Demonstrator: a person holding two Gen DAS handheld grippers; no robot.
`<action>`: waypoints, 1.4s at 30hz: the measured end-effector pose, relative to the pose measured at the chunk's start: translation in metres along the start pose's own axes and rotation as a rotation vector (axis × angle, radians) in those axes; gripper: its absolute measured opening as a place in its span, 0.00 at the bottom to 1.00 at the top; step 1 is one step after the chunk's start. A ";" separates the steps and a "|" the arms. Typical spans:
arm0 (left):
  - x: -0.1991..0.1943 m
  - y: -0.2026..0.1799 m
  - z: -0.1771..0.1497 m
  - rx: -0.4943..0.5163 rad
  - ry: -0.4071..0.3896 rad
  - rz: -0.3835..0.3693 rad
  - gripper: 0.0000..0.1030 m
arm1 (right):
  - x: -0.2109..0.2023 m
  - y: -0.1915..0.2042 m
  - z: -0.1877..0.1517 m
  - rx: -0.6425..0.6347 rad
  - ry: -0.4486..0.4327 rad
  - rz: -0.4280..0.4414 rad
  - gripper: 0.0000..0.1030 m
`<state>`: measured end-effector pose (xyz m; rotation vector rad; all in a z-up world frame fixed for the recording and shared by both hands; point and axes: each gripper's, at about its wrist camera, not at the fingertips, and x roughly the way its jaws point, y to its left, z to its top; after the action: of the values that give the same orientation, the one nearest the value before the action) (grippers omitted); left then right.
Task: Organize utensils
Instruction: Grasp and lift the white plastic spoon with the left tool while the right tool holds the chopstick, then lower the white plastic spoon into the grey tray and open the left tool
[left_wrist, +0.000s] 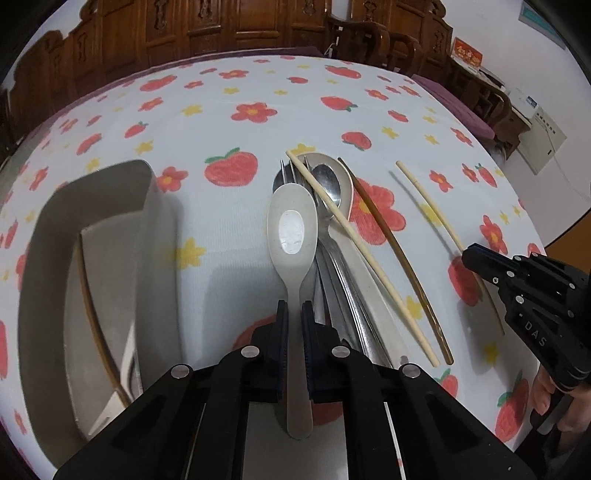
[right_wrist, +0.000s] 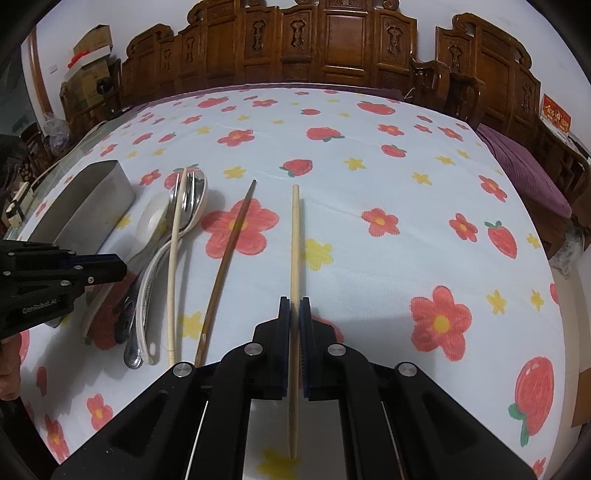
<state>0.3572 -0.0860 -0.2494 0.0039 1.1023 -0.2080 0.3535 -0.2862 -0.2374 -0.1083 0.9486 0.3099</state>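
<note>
Left gripper (left_wrist: 294, 314): jaws clamped on the handle of the beige spoon (left_wrist: 292, 229), pads pressing both sides of the narrow neck below the bowl. The handle end ran back between the fingers towards the camera. Grip sat low on the handle, probably so the bowl stays clear when the spoon goes into the container.

Right gripper (right_wrist: 294, 314): clenched on the pale chopstick (right_wrist: 294, 236), which ran straight forward between the pads, its tip well out over the cloth. The grasp was taken around mid-length, which I judge would keep so long a stick balanced rather than drooping.

Outward from the left gripper: the spoon's bowl lay over the pile of remaining utensils (left_wrist: 325, 206), which held metal spoons, a fork, a white ladle-shaped spoon and a cream chopstick (left_wrist: 351, 236) laid diagonally across them. Just beside the pile lay a dark brown chopstick (left_wrist: 395, 251), apart from the rest.

To the left of the pile stood the metal container (left_wrist: 110, 258), open-topped, with one thin brown stick and something pale already inside; what the pale item is could not be made out. It is presumably the destination for all the utensils.

Everything rested on the flowered tablecloth (left_wrist: 221, 110). Carved wooden furniture ran along the far edge.

Judgement: sorting barely begun; most pieces were still outside the container. Both held items had yet to be lifted clear.
</note>
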 end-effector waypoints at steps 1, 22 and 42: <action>-0.002 0.000 0.000 0.006 -0.005 0.003 0.06 | 0.000 0.001 0.000 -0.002 0.000 -0.001 0.06; -0.078 0.018 0.005 0.090 -0.159 0.059 0.06 | -0.052 0.056 0.012 -0.065 -0.127 0.121 0.06; -0.080 0.085 -0.010 0.027 -0.161 0.139 0.07 | -0.057 0.099 0.005 -0.132 -0.124 0.162 0.06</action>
<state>0.3279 0.0120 -0.1913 0.0861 0.9344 -0.0965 0.2966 -0.2032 -0.1840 -0.1319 0.8150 0.5230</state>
